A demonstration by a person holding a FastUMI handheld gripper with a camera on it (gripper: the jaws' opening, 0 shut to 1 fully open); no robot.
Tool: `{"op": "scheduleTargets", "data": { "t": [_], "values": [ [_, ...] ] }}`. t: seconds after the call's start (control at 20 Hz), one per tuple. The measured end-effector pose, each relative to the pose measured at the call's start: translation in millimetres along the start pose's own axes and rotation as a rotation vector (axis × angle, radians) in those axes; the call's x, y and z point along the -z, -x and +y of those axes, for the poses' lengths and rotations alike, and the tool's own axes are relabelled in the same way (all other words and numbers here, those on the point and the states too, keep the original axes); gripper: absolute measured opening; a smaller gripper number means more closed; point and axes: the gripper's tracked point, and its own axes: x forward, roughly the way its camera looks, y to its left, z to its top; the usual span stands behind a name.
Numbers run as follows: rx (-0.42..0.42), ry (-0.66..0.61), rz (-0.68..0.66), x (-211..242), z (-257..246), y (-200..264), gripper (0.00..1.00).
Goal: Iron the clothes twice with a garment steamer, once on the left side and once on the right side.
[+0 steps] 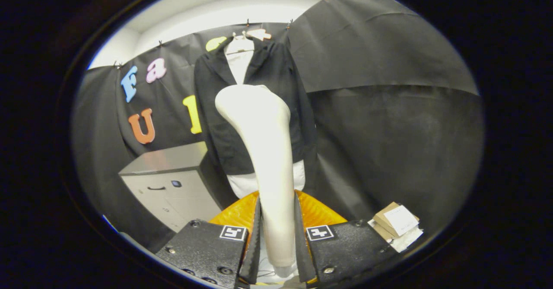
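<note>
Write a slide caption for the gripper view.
Gripper shut on the cream garment steamer, its head raised before the black jacket hanging on the booth wall.

Smooth matt cream plastic steamer [263, 150], matt black cloth jacket [276, 90], textured black tool [277, 237] fingers clamping steamer's handle

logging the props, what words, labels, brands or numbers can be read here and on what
No text can be read.
White label on the cardboard box: print too small and blurred.
Square black-and-white markers on the gripper: patterns, no words; jaws shut on the garment steamer.
Jacket, grey cabinet: no legible text.
</note>
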Motion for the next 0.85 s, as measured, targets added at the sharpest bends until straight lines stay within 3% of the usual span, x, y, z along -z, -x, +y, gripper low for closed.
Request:
{"op": "scheduleTargets", "data": {
  "t": [0.25, 0.5, 0.65, 0.85],
  "values": [
    [-0.089, 0.038, -0.121, -50.1, 32.7, 57.6, 0.37],
    [-0.224, 0.071, -0.202, -80.0, 55.9, 82.9, 0.37],
    [-0.267, 0.100, -0.214, -79.3, 42.2, 96.1, 0.37],
    [-0.264, 0.087, -0.203, -78.2, 14.1, 89.1, 0.38]
  ]
}}
